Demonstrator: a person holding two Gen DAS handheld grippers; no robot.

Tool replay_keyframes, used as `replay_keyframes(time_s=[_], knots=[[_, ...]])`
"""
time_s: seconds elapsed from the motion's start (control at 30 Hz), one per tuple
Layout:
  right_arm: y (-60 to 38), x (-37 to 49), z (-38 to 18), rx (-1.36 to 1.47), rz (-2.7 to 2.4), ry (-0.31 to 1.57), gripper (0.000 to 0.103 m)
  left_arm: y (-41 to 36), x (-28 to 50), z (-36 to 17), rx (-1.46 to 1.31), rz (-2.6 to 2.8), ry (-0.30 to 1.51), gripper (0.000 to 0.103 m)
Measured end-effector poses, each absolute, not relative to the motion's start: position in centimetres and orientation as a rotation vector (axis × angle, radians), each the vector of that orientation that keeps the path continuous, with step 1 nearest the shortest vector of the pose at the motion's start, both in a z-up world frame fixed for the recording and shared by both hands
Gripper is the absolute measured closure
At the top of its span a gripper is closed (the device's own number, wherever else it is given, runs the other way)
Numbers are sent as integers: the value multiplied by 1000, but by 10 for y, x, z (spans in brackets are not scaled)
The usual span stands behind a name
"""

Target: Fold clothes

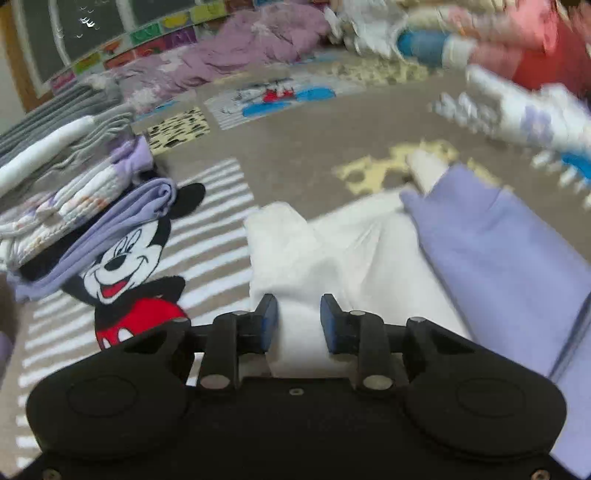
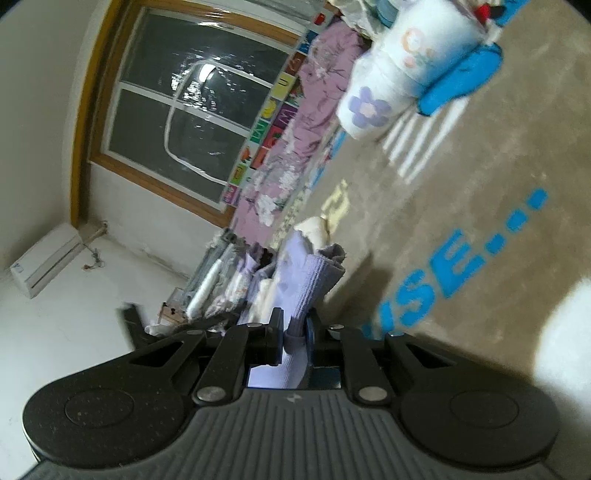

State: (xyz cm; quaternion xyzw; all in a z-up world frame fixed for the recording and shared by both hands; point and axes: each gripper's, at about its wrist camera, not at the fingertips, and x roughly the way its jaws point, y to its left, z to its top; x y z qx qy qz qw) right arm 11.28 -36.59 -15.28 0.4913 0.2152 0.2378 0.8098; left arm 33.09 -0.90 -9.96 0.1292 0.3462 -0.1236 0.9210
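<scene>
where the left gripper (image 1: 298, 320) tilts down over the rug (image 1: 332, 122), its blue-padded fingers (image 1: 269, 320) stand apart with white cloth (image 1: 332, 251) lying between and beneath them; no pad visibly presses the fabric. just beside the white cloth, to its right, a lilac garment (image 1: 498, 266) overlaps it, and a cream sleeve end (image 1: 428, 170) protrudes beyond both. to the left, a cartoon mouse figure (image 1: 125, 266) is woven into the rug, partly covered by a stack of folded clothes (image 1: 74, 192) in lilac, white and grey. farther off, pinkish-purple bedding (image 1: 236, 48) lies along the wall, below a dark window (image 1: 85, 33). at upper right, blurred patterned fabric (image 1: 517, 110) crosses the view.

seen from the right wrist, the right gripper (image 2: 295, 332) has its fingers nearly together, clamped on a ribbed lilac cuff (image 2: 308, 291) of the garment, which rises just beyond the tips. behind it the folded stack appears again, then the rug with blue lettering (image 2: 450, 273), a white flower-print bundle (image 2: 391, 85), and the window.
</scene>
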Motion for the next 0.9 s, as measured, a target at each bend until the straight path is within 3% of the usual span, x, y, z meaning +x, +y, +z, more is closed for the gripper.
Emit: replay_keyframes(time_s=[0.17, 0.37, 0.47, 0.73, 0.9], knots=[[-366, 112, -152, 1056, 530, 454, 88, -6, 331, -75, 201, -239, 617, 76], [-364, 114, -156, 1062, 521, 472, 88, -16, 373, -109, 283, -220, 708, 76], [-363, 117, -158, 1069, 513, 486, 88, -9, 374, -90, 198, -188, 726, 75], [-363, 115, -158, 1077, 529, 475, 88, 1, 273, -51, 192, -237, 588, 75], [-363, 113, -155, 1080, 533, 461, 88, -22, 249, -96, 241, -303, 712, 76]])
